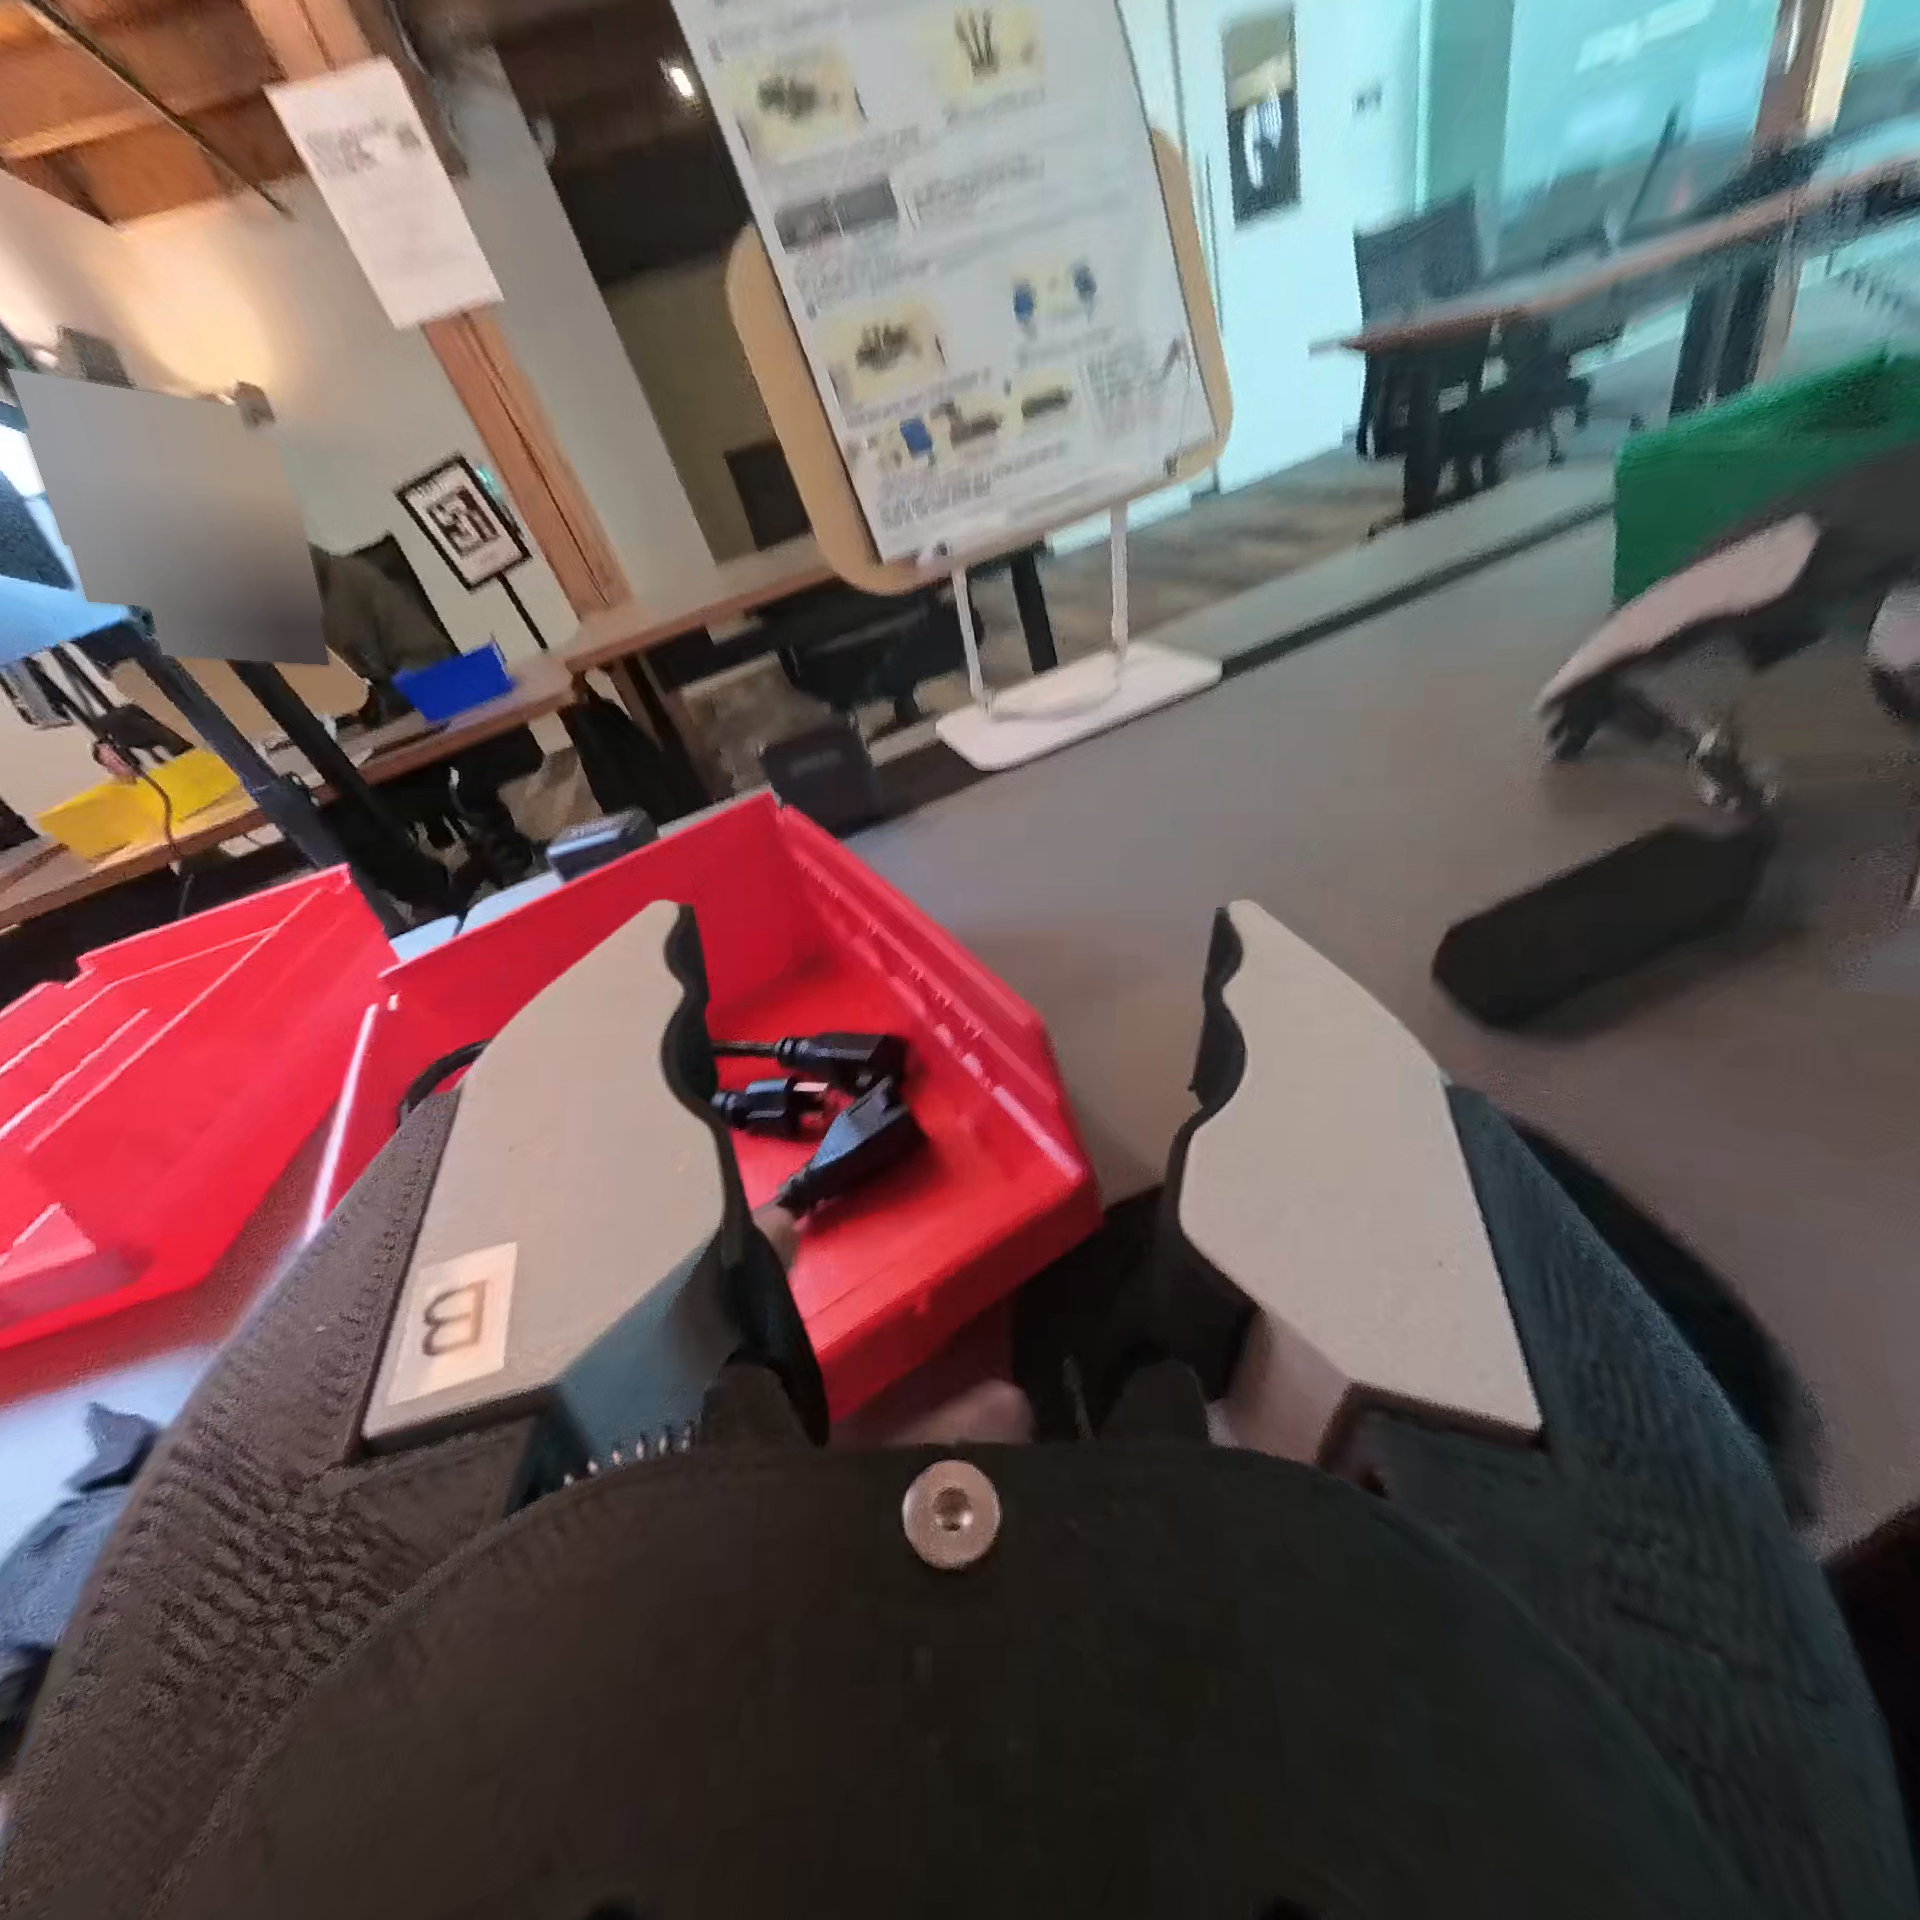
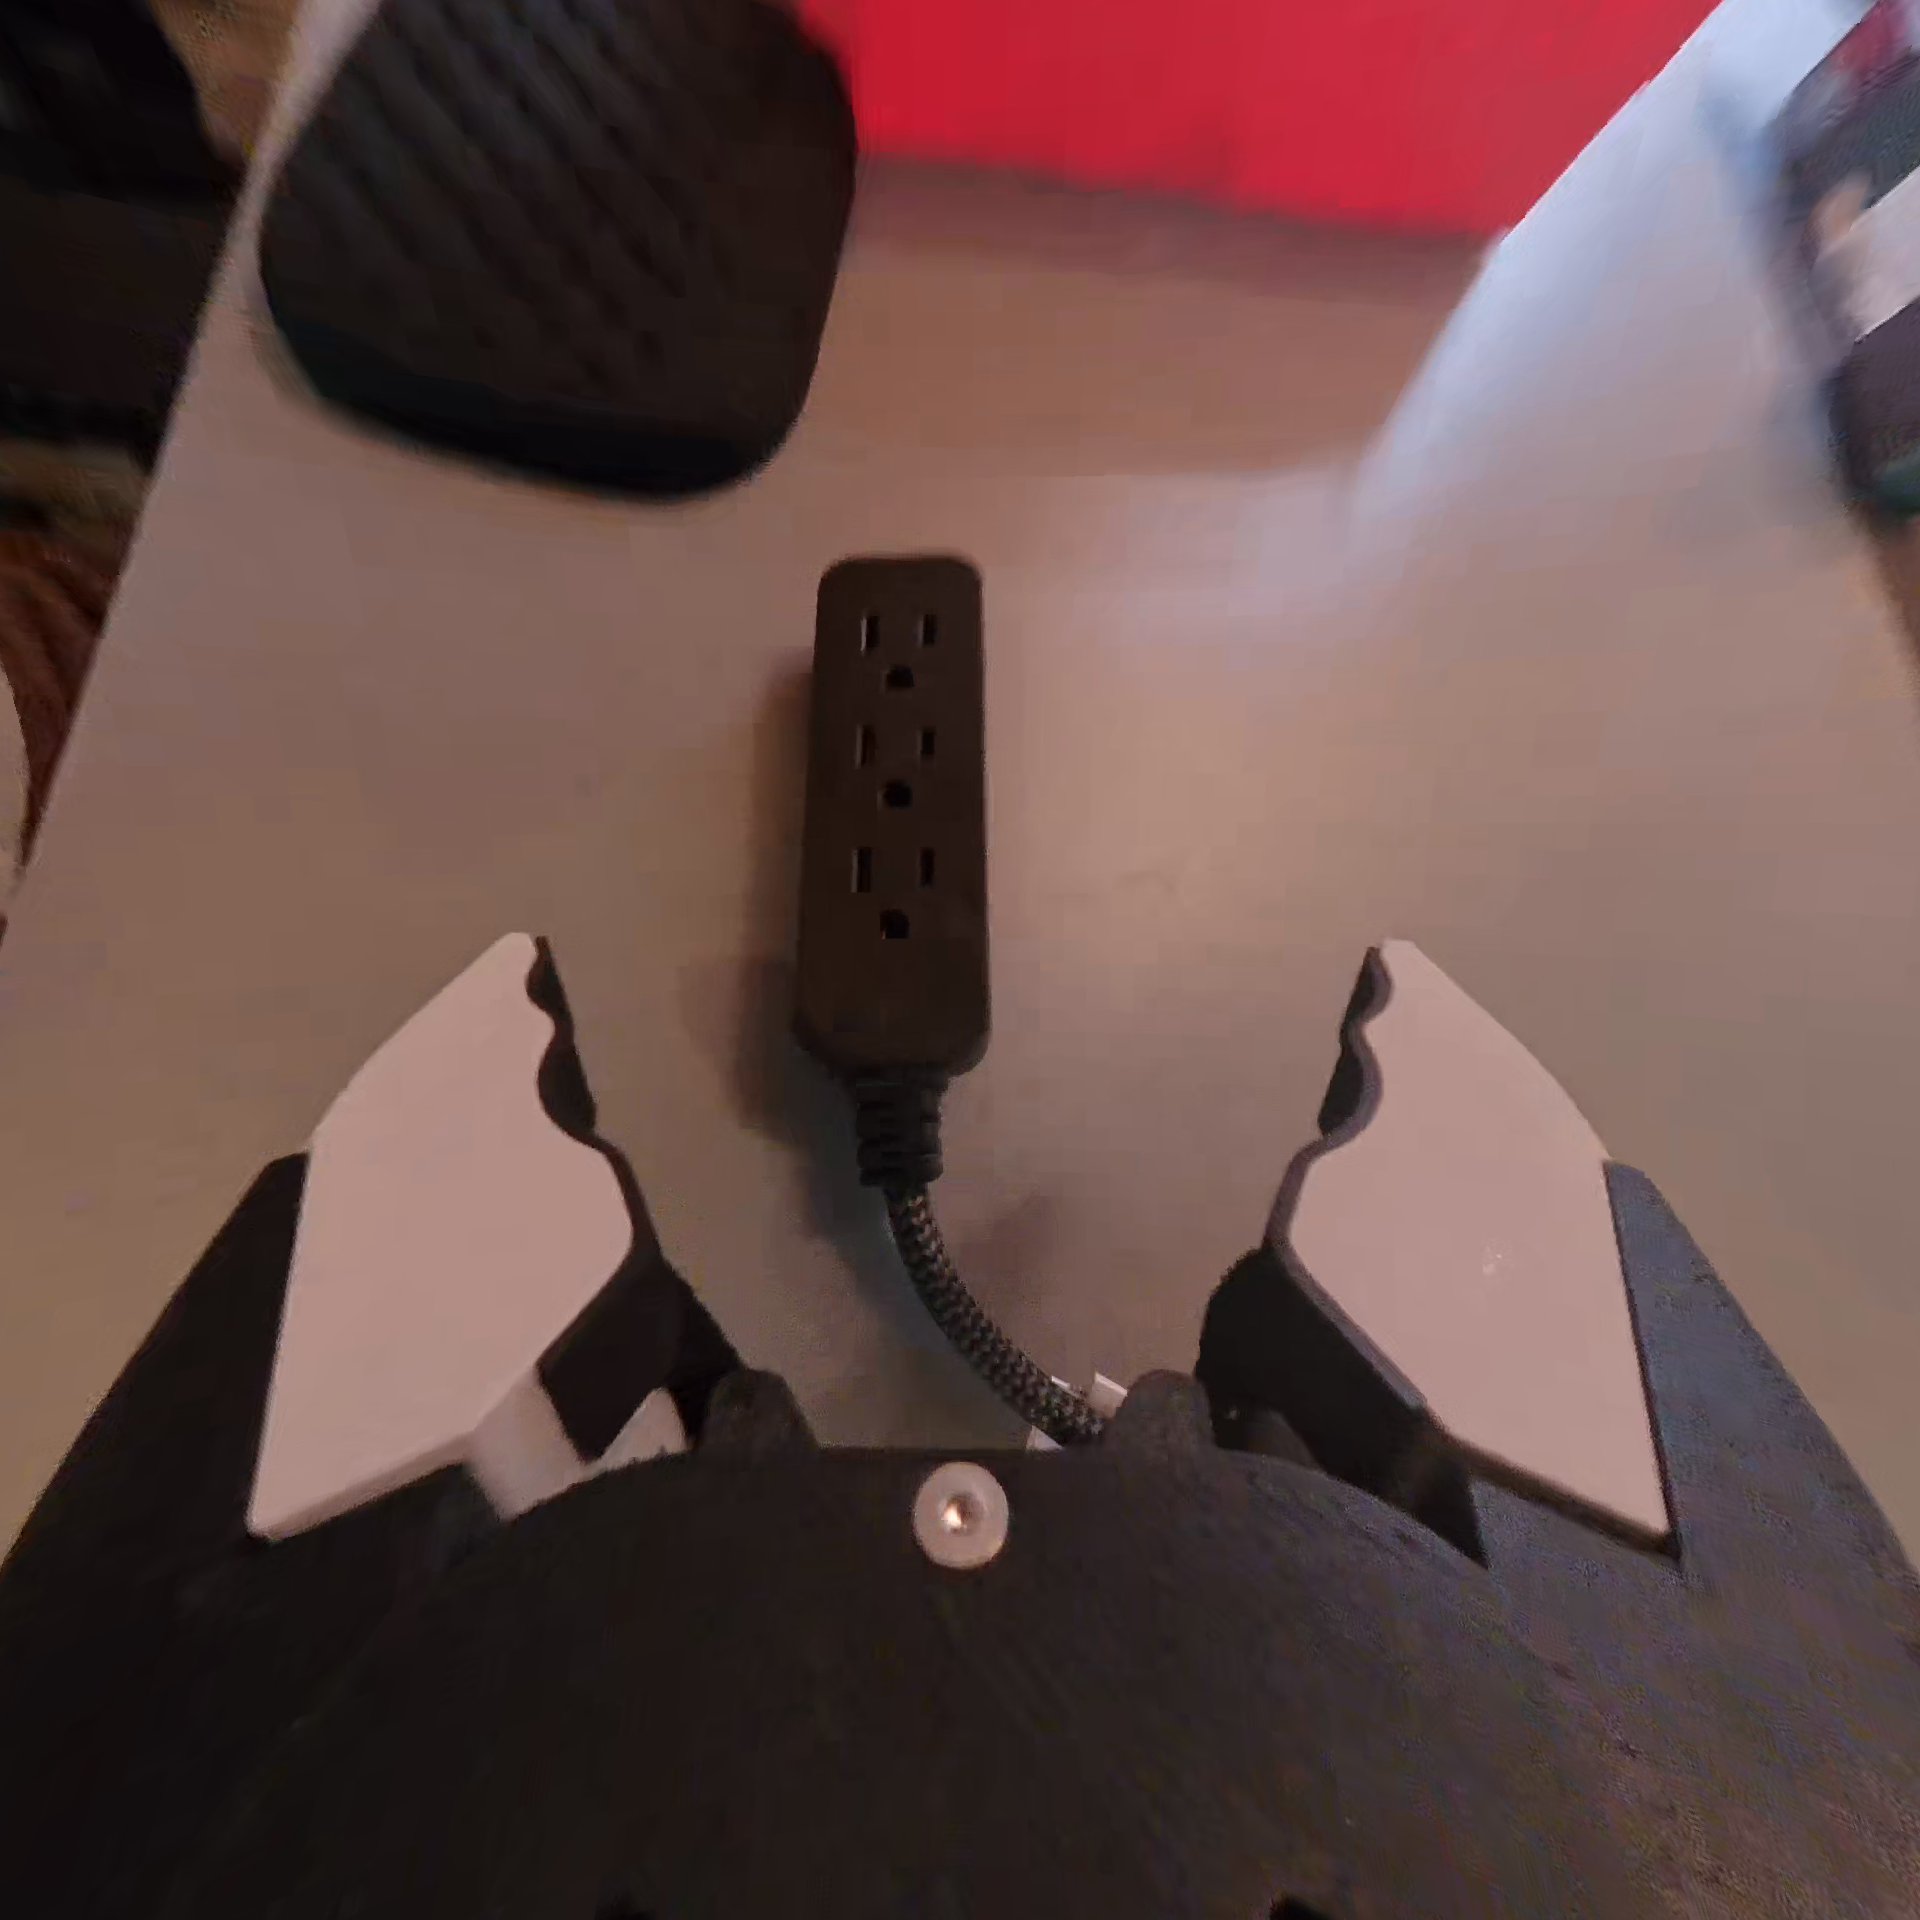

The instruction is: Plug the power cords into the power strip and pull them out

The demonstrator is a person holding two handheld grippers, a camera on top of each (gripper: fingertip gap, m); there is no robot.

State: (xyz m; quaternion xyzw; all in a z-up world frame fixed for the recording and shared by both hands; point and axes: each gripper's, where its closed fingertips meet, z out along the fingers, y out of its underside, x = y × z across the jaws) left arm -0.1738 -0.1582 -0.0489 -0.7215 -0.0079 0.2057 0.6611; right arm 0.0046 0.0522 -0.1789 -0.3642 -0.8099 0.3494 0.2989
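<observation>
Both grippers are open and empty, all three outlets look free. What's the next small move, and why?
Probably lower the open left gripper into the red plastic bin onto one of the black power-cord plugs. The black three-outlet power strip lies flat on the grey table with nothing plugged in, and the open right gripper hovers over it, ready to steady it.

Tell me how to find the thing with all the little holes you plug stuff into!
Look at the grey table, right in front of the right claw, which is open above it. There lies the power strip, a long black bar with a braided cord at its near end. Unlike the padded black block beyond it, it has three sets of plug holes in a row, all empty.
</observation>
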